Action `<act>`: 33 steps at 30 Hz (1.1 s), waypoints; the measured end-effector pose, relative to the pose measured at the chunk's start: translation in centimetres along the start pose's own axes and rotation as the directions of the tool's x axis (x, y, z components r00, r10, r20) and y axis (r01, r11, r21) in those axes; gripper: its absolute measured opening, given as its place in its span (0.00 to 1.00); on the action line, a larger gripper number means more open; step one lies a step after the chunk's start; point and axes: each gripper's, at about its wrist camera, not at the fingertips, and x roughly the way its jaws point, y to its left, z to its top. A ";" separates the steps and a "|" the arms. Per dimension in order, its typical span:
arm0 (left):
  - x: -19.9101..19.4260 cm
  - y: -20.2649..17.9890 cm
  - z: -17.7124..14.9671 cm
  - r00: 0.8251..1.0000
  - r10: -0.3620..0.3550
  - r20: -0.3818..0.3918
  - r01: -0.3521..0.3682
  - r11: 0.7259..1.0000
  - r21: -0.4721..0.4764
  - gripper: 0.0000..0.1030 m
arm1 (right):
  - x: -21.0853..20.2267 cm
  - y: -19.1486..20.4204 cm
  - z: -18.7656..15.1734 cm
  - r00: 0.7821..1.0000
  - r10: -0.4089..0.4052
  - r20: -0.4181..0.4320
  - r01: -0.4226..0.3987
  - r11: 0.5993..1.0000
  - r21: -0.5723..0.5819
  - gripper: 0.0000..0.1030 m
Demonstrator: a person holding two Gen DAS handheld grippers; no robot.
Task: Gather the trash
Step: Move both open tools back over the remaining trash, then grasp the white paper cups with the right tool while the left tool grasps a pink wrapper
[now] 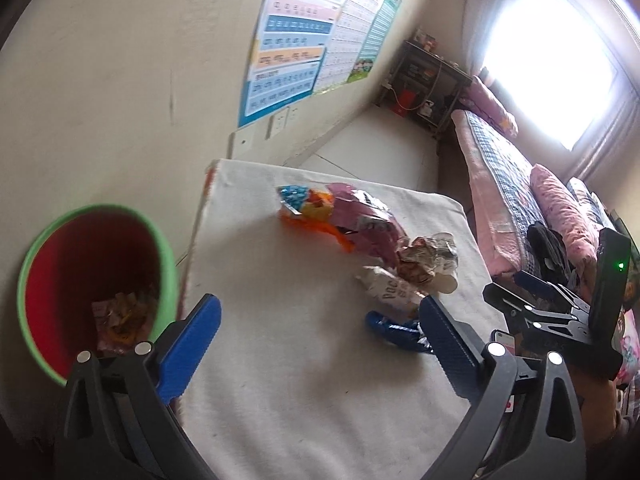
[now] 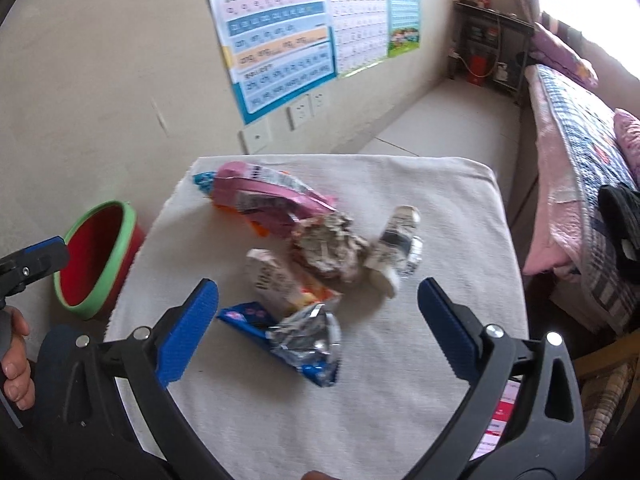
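Observation:
A heap of trash lies on the white-covered table (image 2: 400, 380): a pink wrapper (image 2: 272, 200), crumpled paper (image 2: 328, 248), a white packet (image 2: 276, 280), a silver-and-white wrapper (image 2: 400, 240) and a blue-and-silver wrapper (image 2: 304, 340). My right gripper (image 2: 318, 292) is open, hovering over the near side of the heap with nothing between its fingers. My left gripper (image 1: 320, 312) is also open and empty, above the table's left part, between the red bin with a green rim (image 1: 96, 292) and the blue wrapper (image 1: 396, 330). Some wrappers lie in the bin's bottom.
The bin (image 2: 100, 256) stands on the floor against the wall, left of the table. A bed (image 2: 580, 168) with pink pillows runs along the right. Posters (image 2: 280, 40) hang on the wall, and a dark shelf (image 2: 488, 48) fills the far corner. A hand (image 2: 14, 352) shows at the left edge.

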 end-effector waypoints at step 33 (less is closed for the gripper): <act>14.2 -1.6 7.1 0.982 -0.104 -0.158 0.105 0.994 0.001 0.84 | 8.5 -7.6 1.1 0.992 -0.064 -0.108 0.078 0.988 0.136 0.95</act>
